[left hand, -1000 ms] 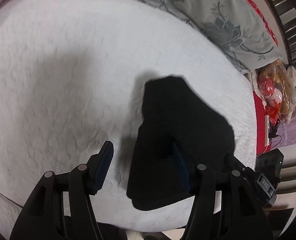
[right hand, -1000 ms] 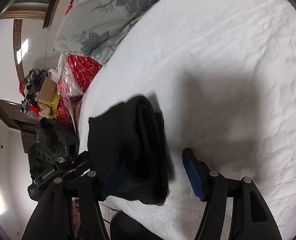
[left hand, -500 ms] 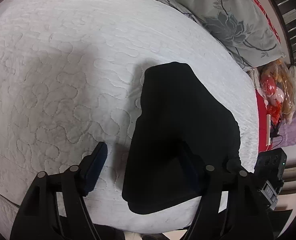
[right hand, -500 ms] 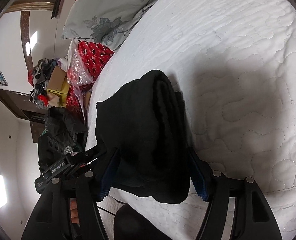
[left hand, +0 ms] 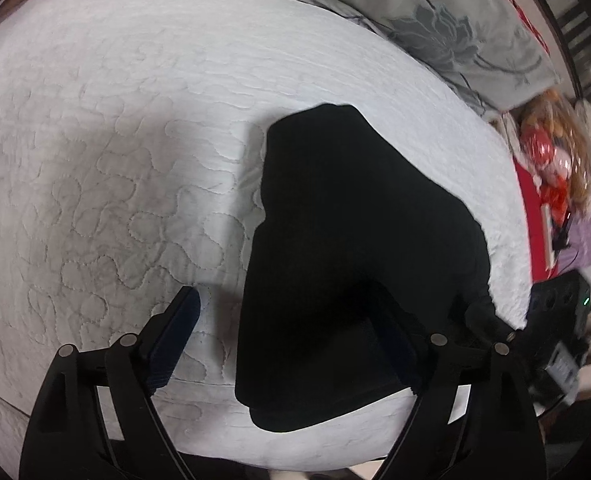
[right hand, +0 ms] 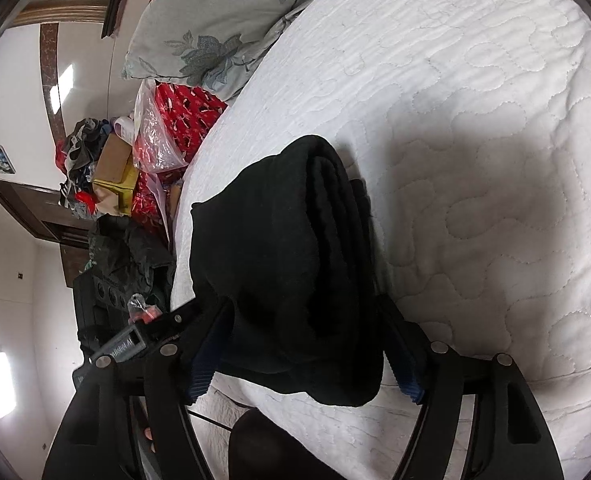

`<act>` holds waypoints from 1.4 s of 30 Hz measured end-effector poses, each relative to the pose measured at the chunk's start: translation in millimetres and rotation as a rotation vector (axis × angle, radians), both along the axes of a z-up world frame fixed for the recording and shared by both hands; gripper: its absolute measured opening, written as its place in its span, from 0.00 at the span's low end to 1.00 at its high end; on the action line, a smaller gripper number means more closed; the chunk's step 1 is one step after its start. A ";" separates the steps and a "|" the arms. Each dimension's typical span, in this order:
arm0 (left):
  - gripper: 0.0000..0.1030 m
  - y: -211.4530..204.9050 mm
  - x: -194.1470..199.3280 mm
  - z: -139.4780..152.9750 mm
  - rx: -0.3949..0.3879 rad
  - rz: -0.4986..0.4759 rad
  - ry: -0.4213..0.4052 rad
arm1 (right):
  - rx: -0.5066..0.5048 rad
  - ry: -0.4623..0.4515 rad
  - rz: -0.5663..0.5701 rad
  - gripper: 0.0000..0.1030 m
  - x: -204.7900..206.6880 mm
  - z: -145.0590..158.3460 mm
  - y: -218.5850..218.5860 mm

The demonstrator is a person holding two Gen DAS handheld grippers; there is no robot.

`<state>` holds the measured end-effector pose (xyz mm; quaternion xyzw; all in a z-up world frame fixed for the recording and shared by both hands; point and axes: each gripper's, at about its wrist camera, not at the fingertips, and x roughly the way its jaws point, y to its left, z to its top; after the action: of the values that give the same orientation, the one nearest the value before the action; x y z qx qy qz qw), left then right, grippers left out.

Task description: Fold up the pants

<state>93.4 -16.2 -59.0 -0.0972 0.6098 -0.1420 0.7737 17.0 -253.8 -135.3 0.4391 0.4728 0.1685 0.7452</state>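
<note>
Black pants (left hand: 347, 248) lie folded into a thick bundle on the white quilted bed (left hand: 115, 160), near its front edge. My left gripper (left hand: 287, 332) is open; its left finger rests on the quilt and its right finger sits on the bundle's top. In the right wrist view the bundle (right hand: 287, 264) shows its rolled layers. My right gripper (right hand: 303, 348) is open, its fingers either side of the bundle's near end, close to the cloth. The other gripper (right hand: 135, 332) shows at the left.
A grey floral pillow (left hand: 435, 28) lies at the head of the bed. Red bags and a box (right hand: 155, 132) are piled beside the bed. The bed's edge (right hand: 455, 420) runs just in front of the grippers.
Both grippers have moved forward and lower over the bundle. The right gripper's fingers now straddle its near end. The pants have not visibly moved.
</note>
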 end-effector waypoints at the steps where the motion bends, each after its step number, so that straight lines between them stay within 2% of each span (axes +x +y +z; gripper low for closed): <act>1: 0.84 -2.1 -1.4 0.0 0.012 -0.007 -0.011 | 0.000 -0.002 -0.001 0.74 -0.1 -0.1 0.6; 5: 0.85 -2.2 -3.0 0.0 0.012 0.011 -0.031 | -0.007 -0.005 -0.006 0.76 0.2 0.9 2.4; 12: 0.85 -1.5 -1.0 -0.3 0.020 0.022 -0.012 | -0.051 0.004 0.015 0.75 -1.6 8.1 6.0; 17: 0.84 -2.6 1.5 0.2 0.017 0.049 0.010 | -0.152 -0.016 0.036 0.72 -4.3 18.1 13.2; 18: 0.82 -2.1 0.4 0.0 0.022 0.047 0.008 | -0.191 -0.017 0.048 0.64 -4.4 20.6 15.1; 19: 0.78 -2.0 -1.3 0.6 0.032 0.043 0.000 | -0.253 -0.021 0.057 0.50 -5.2 24.1 17.1; 21: 0.69 -2.7 -4.3 0.8 0.055 0.033 -0.013 | -0.319 -0.033 0.093 0.38 -5.9 27.5 19.3; 22: 0.55 -3.1 -5.3 2.2 0.035 0.029 -0.013 | -0.337 -0.048 0.099 0.31 -7.8 30.0 18.5; 23: 0.38 -3.5 -5.6 4.1 0.000 0.024 -0.001 | -0.339 -0.056 0.097 0.29 -9.4 32.1 17.6; 24: 0.36 -3.5 -6.0 7.8 -0.009 0.032 0.009 | -0.338 -0.065 0.093 0.27 -11.5 35.0 16.5; 25: 0.29 -3.6 -7.0 15.6 -0.003 0.037 -0.003 | -0.339 -0.077 0.088 0.26 -13.7 39.5 16.4; 26: 0.26 -2.9 -8.1 19.9 -0.006 0.031 -0.010 | -0.343 -0.094 0.086 0.26 -16.5 45.8 17.2; 29: 0.26 0.3 -17.3 27.1 -0.007 0.007 -0.010 | -0.359 -0.131 0.097 0.26 -25.8 59.2 21.1; 32: 0.28 1.6 -23.8 7.5 0.040 0.002 0.015 | -0.372 -0.091 0.124 0.27 -29.9 45.2 25.1; 33: 0.29 2.3 -25.4 3.2 0.041 0.010 0.009 | -0.385 -0.066 0.134 0.29 -29.9 35.4 27.4; 36: 0.36 2.6 -30.3 8.4 0.044 0.002 -0.016 | -0.391 -0.035 0.105 0.50 -31.8 23.9 24.5; 39: 0.37 11.3 -36.7 15.8 0.005 -0.040 -0.012 | -0.342 -0.012 0.081 0.51 -34.9 30.8 11.5; 42: 0.37 27.9 -38.6 27.0 -0.055 -0.029 -0.019 | -0.317 -0.053 0.031 0.51 -39.7 49.7 -6.9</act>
<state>54.8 11.7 -32.0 -0.1083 0.5998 -0.1711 0.7741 -22.7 -260.8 -85.7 0.3042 0.4805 0.1149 0.8145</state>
